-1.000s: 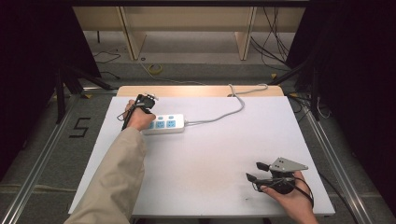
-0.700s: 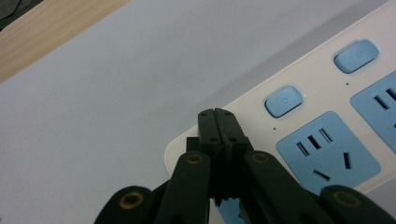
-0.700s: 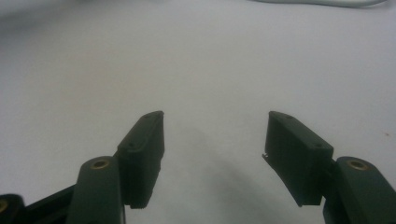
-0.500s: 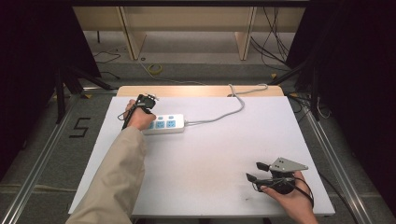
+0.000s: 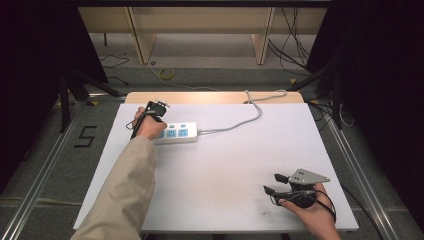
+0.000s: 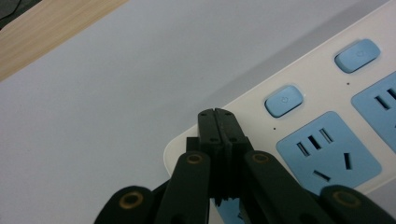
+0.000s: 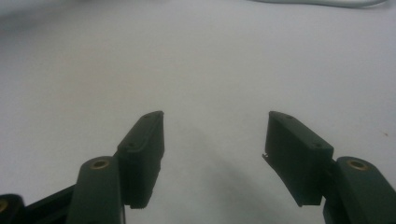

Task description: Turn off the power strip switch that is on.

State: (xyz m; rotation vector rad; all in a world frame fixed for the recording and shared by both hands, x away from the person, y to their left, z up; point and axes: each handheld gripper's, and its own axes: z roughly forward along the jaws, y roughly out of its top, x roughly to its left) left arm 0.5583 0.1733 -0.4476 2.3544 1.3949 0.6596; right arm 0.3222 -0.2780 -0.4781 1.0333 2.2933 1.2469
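Left gripper (image 6: 215, 113): fingers (image 6: 208, 128) pressed together with nothing between them, tips poised over the near corner of the strip (image 6: 327, 121); whether they touch it cannot be told.
Strip: white power strip with blue sockets and blue buttons, lying directly under and beyond the left fingers; in the high view it (image 5: 175, 133) sits at the far left of the surface (image 5: 225, 165), partly under the left hand (image 5: 148, 126).
Buttons: the nearest blue one (image 6: 284, 99) lies just ahead and to the side of the closed fingertips; a second one (image 6: 357, 54) sits farther along.
Cord (image 5: 240, 117): white, running from the strip's end away toward the far edge of the surface.
Right gripper (image 7: 215, 126): fingers (image 7: 142, 149) spread wide, empty, bare white surface between and ahead of them.
Right hand (image 5: 312, 210): holds its gripper (image 5: 274, 184) low at the near right corner, well apart from the strip.
Sleeve (image 5: 122, 195): beige, reaching in toward the strip.
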